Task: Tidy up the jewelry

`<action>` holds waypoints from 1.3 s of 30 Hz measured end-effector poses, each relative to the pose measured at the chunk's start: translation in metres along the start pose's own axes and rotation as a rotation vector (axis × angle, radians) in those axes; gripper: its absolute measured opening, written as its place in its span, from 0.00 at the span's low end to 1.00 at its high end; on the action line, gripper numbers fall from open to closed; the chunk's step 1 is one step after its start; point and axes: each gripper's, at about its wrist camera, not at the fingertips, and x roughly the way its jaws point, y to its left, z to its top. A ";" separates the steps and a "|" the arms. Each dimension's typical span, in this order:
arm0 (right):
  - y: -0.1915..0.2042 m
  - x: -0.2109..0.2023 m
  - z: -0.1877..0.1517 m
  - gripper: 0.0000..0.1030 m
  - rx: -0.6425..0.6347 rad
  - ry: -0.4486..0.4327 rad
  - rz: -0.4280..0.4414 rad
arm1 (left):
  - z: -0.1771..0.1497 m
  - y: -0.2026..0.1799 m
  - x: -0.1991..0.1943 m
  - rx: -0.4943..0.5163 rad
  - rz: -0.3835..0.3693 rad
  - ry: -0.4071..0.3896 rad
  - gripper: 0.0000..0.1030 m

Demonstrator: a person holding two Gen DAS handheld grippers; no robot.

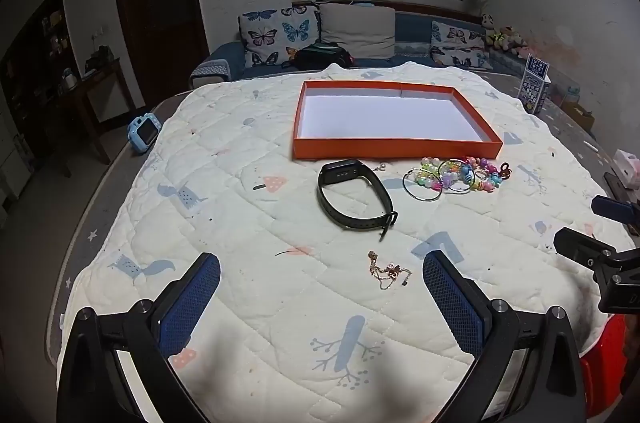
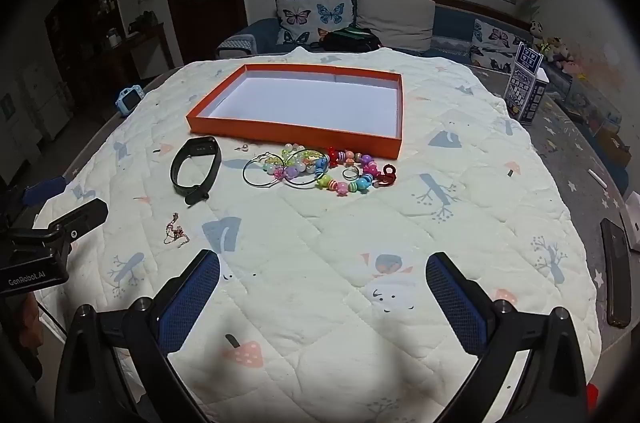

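Observation:
An orange tray (image 1: 394, 145) (image 2: 288, 137) with a bare white bottom lies on the quilt. In front of it are a black watch band (image 1: 354, 197) (image 2: 195, 165), a small pearl stud (image 1: 382, 166) (image 2: 242, 147), hoop earrings (image 1: 424, 185) (image 2: 262, 173), a heap of coloured bead bracelets (image 1: 468, 175) (image 2: 340, 171) with a silver ring (image 2: 350, 173), and a thin gold chain (image 1: 387, 271) (image 2: 175, 231). My left gripper (image 1: 322, 291) hangs open just before the chain. My right gripper (image 2: 322, 289) is open over bare quilt, nothing between its fingers.
The white patterned quilt (image 1: 240, 207) (image 2: 460, 223) covers a table. A blue toy camera (image 1: 144, 131) sits at the left edge, a printed box (image 2: 526, 91) at the far right, a dark phone (image 2: 616, 283) on the right edge. A sofa with butterfly cushions (image 1: 280, 35) stands behind.

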 end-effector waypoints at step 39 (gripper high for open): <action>-0.004 0.000 0.005 1.00 0.014 0.000 0.013 | 0.009 -0.008 -0.003 0.029 -0.019 0.012 1.00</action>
